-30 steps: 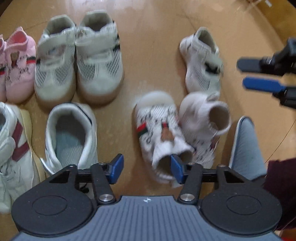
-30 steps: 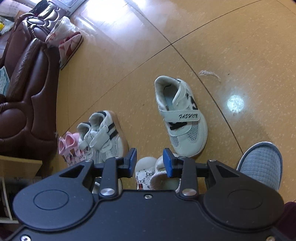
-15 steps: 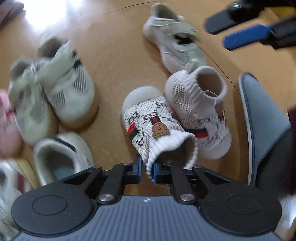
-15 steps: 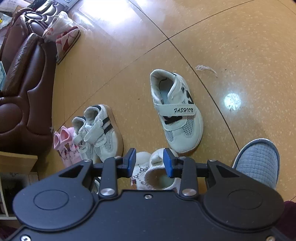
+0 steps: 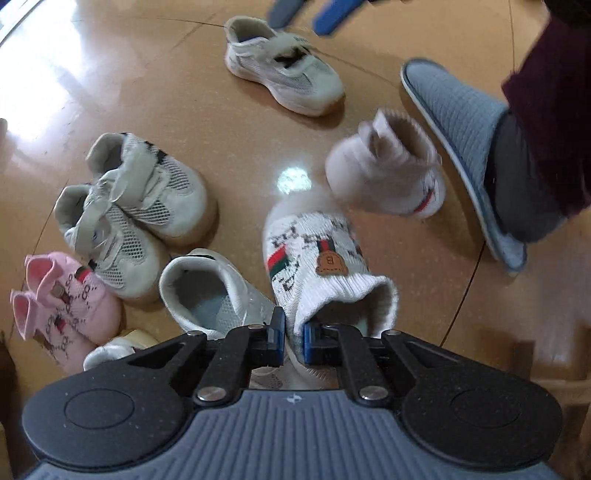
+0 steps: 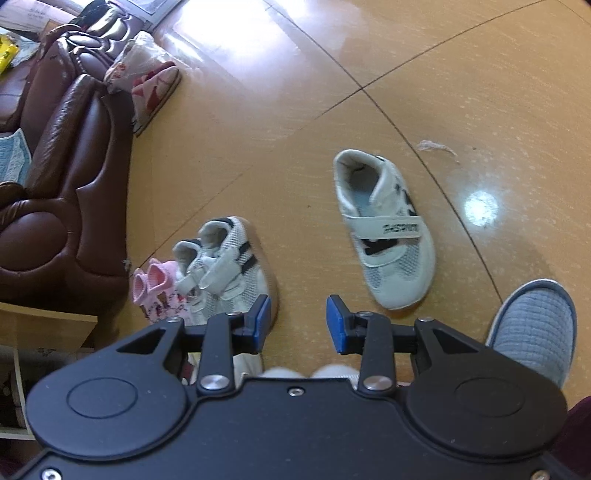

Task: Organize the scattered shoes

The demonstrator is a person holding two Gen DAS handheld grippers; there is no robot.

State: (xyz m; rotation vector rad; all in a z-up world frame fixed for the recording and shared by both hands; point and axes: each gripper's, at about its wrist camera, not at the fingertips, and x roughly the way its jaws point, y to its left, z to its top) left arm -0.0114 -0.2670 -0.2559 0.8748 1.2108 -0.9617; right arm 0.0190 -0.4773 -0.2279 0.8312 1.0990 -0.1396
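Observation:
My left gripper [image 5: 293, 339] is shut on the knitted cuff of a white patterned sock shoe [image 5: 314, 258] with a red-green stripe, held off the floor. Its mate [image 5: 388, 177] lies blurred just beyond it. To the left are a white sneaker [image 5: 214, 295], a pair of grey mesh sneakers [image 5: 140, 206] and pink sock shoes [image 5: 62, 306]. A white strap sneaker [image 5: 284, 70] lies alone farther off. My right gripper [image 6: 297, 325] hangs open over bare floor, short of the strap sneaker [image 6: 388, 232]; its blue fingers [image 5: 332, 14] show at the top of the left wrist view.
A person's foot in a grey slipper [image 5: 461, 129] stands right of the shoes, also seen as the slipper [image 6: 532, 328]. A brown leather sofa [image 6: 55, 184] fills the left, with floral slippers [image 6: 147, 85] beside it and a wooden shelf [image 6: 37, 328] below.
My left gripper closed on the patterned sock shoe's cuff, then rose and rolled with it. The mate shoe shifted. My right gripper stayed open and nearly still.

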